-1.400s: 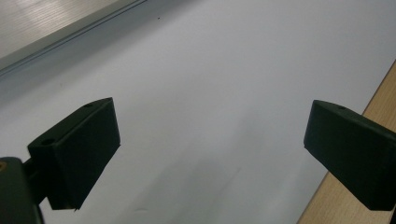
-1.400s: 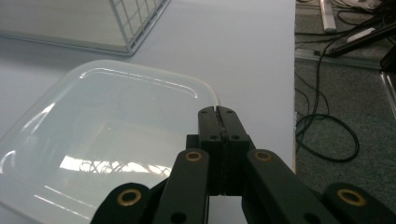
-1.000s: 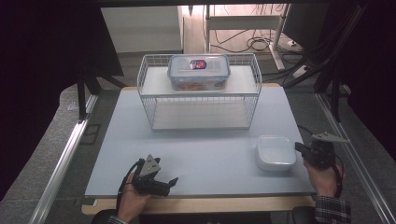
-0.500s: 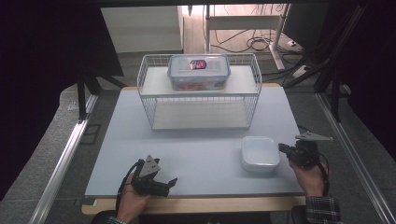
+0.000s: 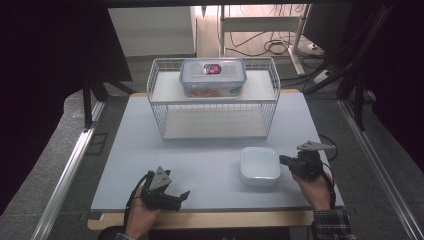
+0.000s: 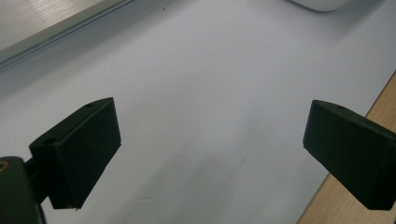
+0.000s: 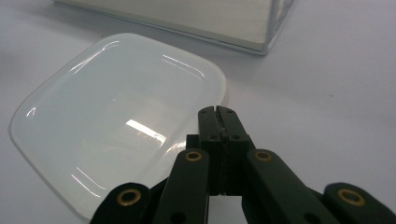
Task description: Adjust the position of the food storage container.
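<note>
My left gripper [image 5: 167, 196] rests near the table's [image 5: 210, 165] front edge, jaws wide apart, empty. The white dish [image 5: 259, 165] has slid leftward toward mid-table, nudged by my right gripper [image 5: 286, 161], jaws pressed together against its rim.

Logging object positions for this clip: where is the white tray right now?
In the high view the white tray lies flat on the table, right of centre, in front of the wire rack, with the right gripper shut at its right edge.
</note>
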The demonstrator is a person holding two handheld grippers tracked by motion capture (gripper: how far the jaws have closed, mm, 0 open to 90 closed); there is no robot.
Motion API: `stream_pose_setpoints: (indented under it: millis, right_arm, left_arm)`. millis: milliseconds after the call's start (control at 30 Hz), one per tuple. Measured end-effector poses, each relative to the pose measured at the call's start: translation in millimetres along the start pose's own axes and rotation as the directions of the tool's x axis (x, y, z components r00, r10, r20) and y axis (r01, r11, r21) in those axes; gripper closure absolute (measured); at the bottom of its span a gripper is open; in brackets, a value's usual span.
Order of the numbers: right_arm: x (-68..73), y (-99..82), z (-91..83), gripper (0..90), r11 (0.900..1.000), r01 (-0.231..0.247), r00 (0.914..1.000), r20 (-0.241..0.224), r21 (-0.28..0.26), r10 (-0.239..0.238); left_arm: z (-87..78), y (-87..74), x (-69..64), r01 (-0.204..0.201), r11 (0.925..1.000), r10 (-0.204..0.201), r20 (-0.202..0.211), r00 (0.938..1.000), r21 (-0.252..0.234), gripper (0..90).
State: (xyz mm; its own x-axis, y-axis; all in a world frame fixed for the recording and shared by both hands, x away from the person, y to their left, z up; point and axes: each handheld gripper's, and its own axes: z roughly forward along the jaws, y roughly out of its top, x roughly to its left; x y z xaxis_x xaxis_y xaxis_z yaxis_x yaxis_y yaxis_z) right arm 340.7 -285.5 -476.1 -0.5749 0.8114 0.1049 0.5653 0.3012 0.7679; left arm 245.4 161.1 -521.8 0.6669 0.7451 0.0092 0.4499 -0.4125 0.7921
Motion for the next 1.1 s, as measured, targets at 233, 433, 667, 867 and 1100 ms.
stream_pose_setpoints:
  millis: [233,433,667,867,1100]
  right_arm:
    - [17.6,5.8,13.8,89.6,0.9998,0.017,0.9985,-0.051,0.004,-0.017]
    - [34.4,9.5,24.7,89.5,0.9994,0.032,0.9940,-0.105,0.013,-0.031]
    - [47.2,11.8,33.1,89.2,0.9987,0.050,0.9893,-0.138,0.011,-0.048]
    - [57.3,16.4,42.8,89.0,0.9985,0.054,0.9853,-0.163,0.010,-0.052]
    - [68.7,21.3,53.5,86.6,0.9961,0.088,0.9781,-0.190,0.009,-0.084]
  left_arm:
    - [0.7,0.0,-0.1,-0.002,1.0000,0.002,0.000,1.0000,0.002,3.8]
    - [1.2,0.1,-0.6,-0.004,1.0000,0.004,-0.002,1.0000,0.005,3.8]
    - [1.9,0.0,-1.0,0.000,0.9999,0.000,0.002,1.0000,0.010,3.9]
    - [2.3,0.0,-1.0,-0.002,0.9999,0.002,0.003,1.0000,0.013,4.0]
    - [1.5,0.0,-0.9,0.006,0.9999,-0.006,0.007,1.0000,0.011,4.2]
